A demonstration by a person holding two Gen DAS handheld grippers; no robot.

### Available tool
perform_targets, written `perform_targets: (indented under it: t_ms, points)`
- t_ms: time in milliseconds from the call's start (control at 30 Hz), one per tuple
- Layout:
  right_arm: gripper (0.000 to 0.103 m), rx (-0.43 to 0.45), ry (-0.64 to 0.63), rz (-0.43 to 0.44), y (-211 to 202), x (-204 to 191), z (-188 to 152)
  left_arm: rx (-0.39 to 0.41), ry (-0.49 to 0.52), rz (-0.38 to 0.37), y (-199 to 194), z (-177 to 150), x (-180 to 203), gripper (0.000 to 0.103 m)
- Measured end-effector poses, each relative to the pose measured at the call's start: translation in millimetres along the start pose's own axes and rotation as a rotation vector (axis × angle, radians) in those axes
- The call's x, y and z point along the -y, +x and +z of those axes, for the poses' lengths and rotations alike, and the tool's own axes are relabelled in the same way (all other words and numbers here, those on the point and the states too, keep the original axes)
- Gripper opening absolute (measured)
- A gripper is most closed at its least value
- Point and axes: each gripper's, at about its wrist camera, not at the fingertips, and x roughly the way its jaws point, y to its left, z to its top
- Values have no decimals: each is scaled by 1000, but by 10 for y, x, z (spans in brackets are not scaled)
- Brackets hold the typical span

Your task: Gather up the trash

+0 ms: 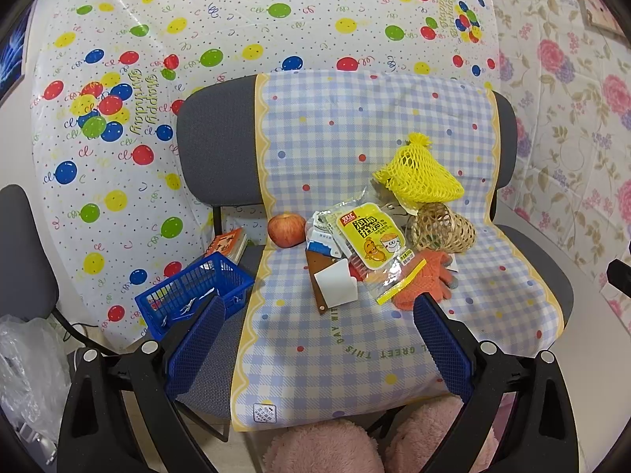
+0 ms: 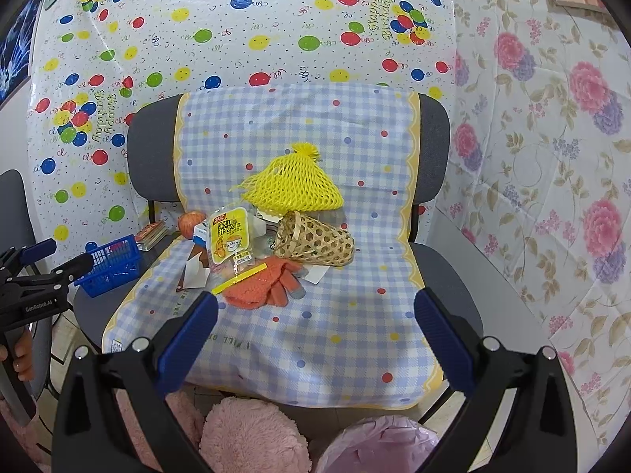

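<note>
We judged this the opening step — nothing picked yet. Left tongs (image 1: 319, 307) and right tongs (image 2: 315, 307) both gaped wide and empty, hanging short of the pile on the checked cloth (image 2: 315, 339) over the chair (image 1: 213, 149). Trash sat mid-seat: yellow snack wrapper (image 1: 370, 236), white carton scrap (image 1: 337, 285), yellow foam net (image 2: 294, 187) — mixed with an apple (image 1: 286, 230), orange glove (image 2: 268, 285) and wicker basket (image 2: 315, 242). Blue bin (image 1: 193, 291) stood at the seat's left edge, likely the drop spot. Next move probably needs a descent onto the top wrapper. Front of seat was free; the pile itself was crowded.
</note>
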Motion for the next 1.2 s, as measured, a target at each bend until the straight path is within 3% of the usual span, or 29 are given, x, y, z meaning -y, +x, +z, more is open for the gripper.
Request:
perform_targets:
  t_ms: [967,1100,1200]
  points:
    - [97,-25,-3,1,35,-60,-18,-1,2,1,4,5,0,95]
    - [97,-58,-3,3,91,-88,-40,-2,3,3,10,0,-9,95]
    - [97,-132,3,11,181,-84,-40,-8,5,12,48,-10,-47,95]
